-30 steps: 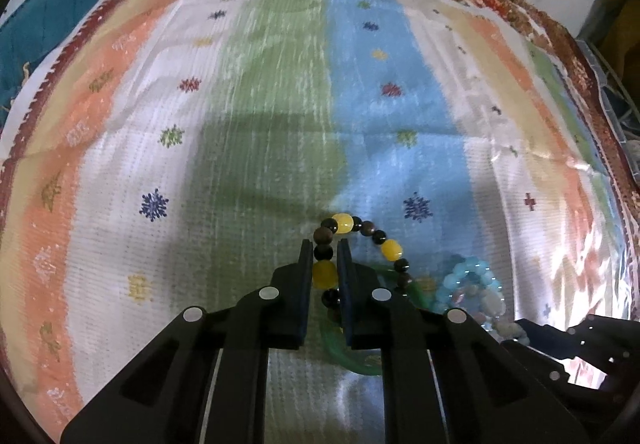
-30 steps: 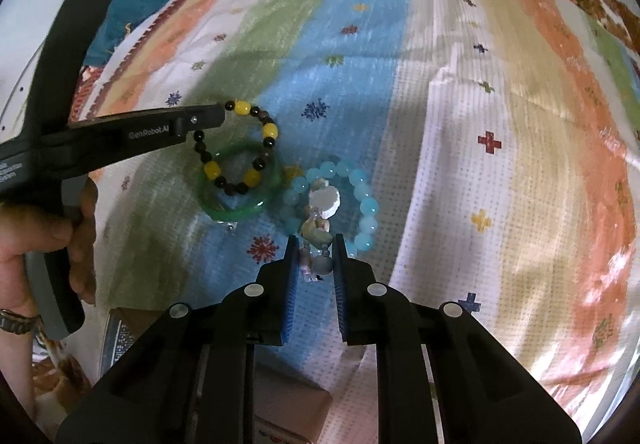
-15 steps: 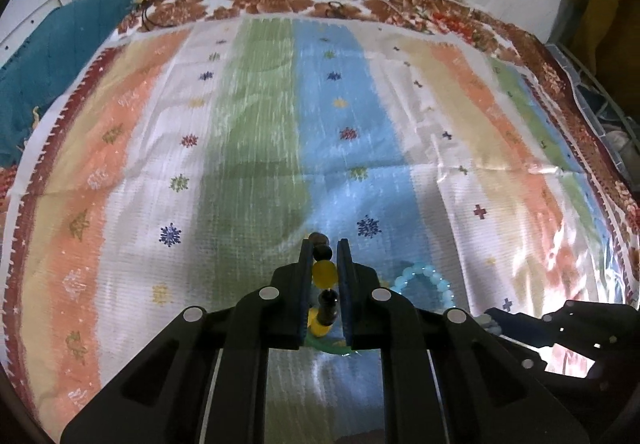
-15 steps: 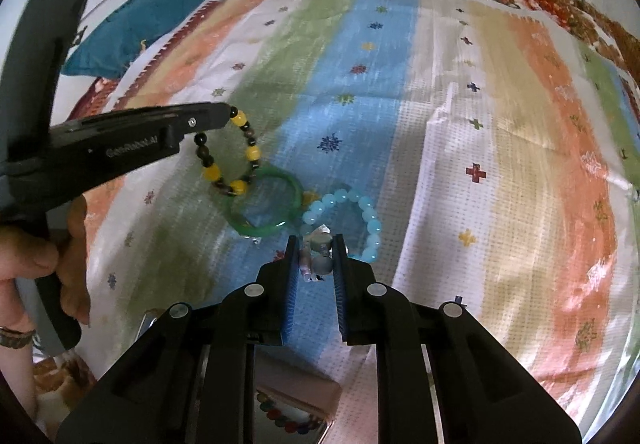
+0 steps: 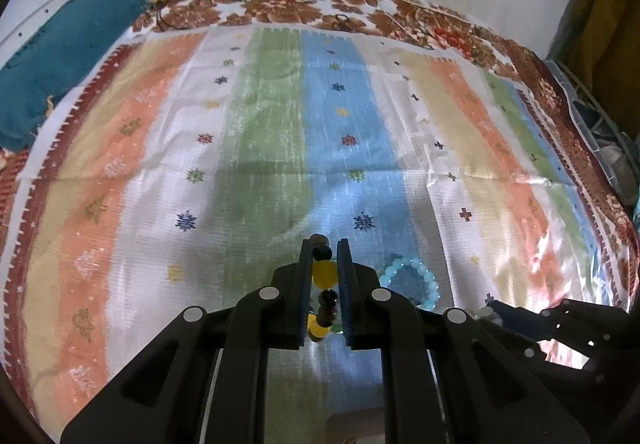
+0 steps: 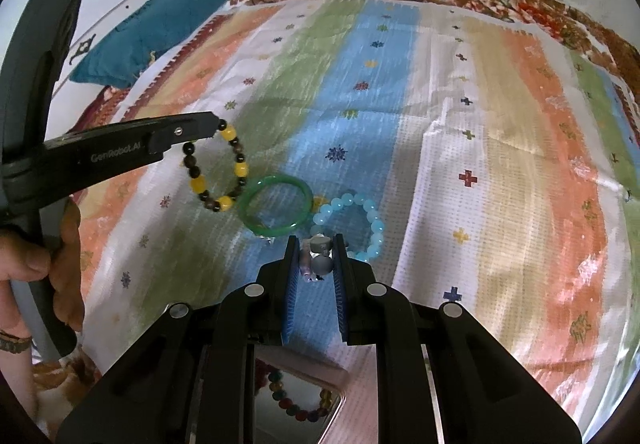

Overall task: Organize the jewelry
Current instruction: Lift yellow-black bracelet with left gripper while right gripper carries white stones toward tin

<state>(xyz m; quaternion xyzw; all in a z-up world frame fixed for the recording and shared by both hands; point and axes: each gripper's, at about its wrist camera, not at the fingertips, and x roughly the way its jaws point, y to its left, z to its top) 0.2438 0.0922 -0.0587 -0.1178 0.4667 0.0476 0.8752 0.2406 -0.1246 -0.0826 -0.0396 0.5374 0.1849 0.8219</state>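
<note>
Left hand-held gripper: clamped on the yellow-and-dark beaded bracelet, which hung from its tips above the striped bedspread.
Right hand-held gripper: closed narrow on a small silver-grey charm piece.
Green bangle: flat on the bedspread, touching the beaded bracelet.
Pale blue bead bracelet: flat, just beside the bangle.
Mirrored case: near edge, multicoloured beads visible.

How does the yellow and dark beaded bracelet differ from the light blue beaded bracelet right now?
The yellow and dark bracelet mixes two bead colours; the light blue bracelet is one colour. The yellow and dark bracelet hangs pinched in the left tool, while the light blue bracelet lies flat on the striped cloth. Both are round beaded loops.
</note>
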